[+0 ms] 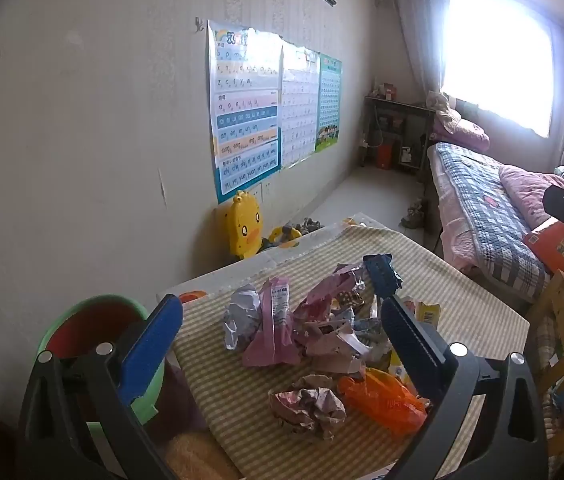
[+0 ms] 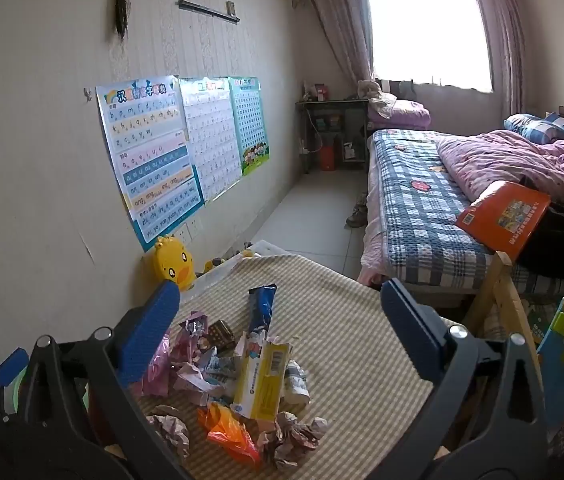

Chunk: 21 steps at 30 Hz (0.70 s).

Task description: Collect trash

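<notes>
A heap of trash lies on a table with a striped cloth: a pink wrapper, a silver crumpled wrapper, a dark blue wrapper, an orange bag and a crumpled paper ball. My left gripper is open above the heap, holding nothing. In the right wrist view the heap shows a yellow carton, the blue wrapper and the orange bag. My right gripper is open and empty above it.
A green bin with a red inside stands at the table's left. A yellow duck toy leans on the wall behind. A wooden chair and a bed with an orange book are to the right.
</notes>
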Motion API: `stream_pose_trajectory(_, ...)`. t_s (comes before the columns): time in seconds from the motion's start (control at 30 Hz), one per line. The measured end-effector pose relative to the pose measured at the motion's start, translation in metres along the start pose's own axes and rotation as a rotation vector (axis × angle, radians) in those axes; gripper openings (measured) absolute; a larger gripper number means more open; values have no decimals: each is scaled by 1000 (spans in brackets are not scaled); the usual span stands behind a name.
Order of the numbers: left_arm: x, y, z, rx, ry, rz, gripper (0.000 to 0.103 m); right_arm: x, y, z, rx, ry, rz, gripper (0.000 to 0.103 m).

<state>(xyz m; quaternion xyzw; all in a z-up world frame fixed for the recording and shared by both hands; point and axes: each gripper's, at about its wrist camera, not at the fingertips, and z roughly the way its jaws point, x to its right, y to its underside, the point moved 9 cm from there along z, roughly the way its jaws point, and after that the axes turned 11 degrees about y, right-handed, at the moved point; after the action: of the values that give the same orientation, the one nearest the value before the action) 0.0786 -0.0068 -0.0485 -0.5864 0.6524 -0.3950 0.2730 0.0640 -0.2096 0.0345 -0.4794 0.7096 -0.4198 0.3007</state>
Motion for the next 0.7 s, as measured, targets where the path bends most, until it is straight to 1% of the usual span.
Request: stream_pose_trajectory(0.7, -7, 3, 2, -22, 1, -18, 95, 1, 3, 1, -5, 3, -2, 99)
